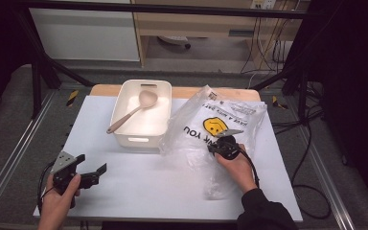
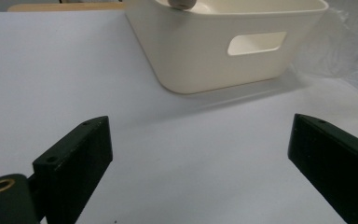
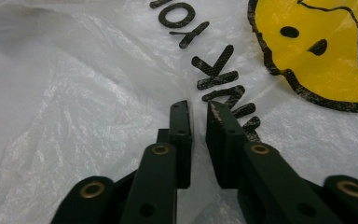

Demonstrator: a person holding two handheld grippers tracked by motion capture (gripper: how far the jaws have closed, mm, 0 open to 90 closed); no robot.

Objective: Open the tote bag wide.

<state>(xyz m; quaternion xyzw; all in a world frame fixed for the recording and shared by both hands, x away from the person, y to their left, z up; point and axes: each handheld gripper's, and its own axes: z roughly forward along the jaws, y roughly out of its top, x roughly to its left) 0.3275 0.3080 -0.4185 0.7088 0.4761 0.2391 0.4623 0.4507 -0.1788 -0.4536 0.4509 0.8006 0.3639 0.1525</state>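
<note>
A clear plastic bag (image 1: 206, 125) with a yellow smiley face (image 1: 214, 126) and black letters lies on the right of the white table (image 1: 139, 187). My right gripper (image 1: 216, 146) rests on the bag's near part. In the right gripper view its jaws (image 3: 199, 109) stand almost together, pinching a thin fold of the bag (image 3: 98, 93) just below the letters and the smiley (image 3: 317, 46). My left gripper (image 1: 93, 162) is held near the front left edge, open, with nothing between its jaws (image 2: 200, 154).
A cream plastic basin (image 1: 124, 96) stands at the back middle with a beige spoon (image 1: 139, 108) leaning in it. The left gripper view has the basin (image 2: 205, 51) ahead, with the bag's edge (image 2: 349, 42) at the right. Cables lie on the floor to the right.
</note>
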